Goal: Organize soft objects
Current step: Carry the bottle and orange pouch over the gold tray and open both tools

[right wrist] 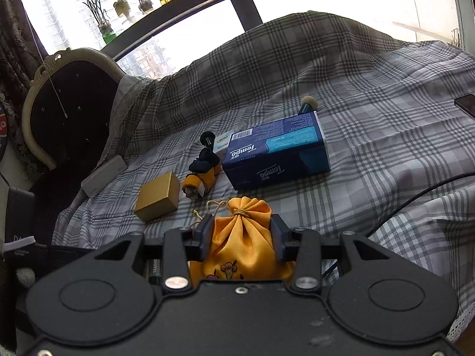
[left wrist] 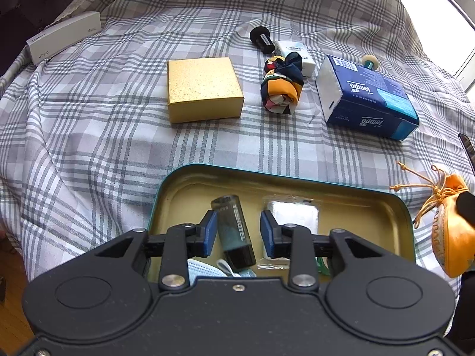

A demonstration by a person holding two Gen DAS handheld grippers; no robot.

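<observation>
the right gripper (right wrist: 242,238) is clamping the orange drawstring pouch (right wrist: 242,237) above the plaid sheet (right wrist: 386,154), just beside the open teal tin (left wrist: 400,228). the left gripper (left wrist: 237,234) is hanging over that tin with jaws apart, a dark tube (left wrist: 234,231) lying loose between them, untouched.

The face mask (left wrist: 204,268) in the tin (left wrist: 397,207) is mostly hidden behind the left gripper's body; phone (right wrist: 466,103) cut by right edge
</observation>
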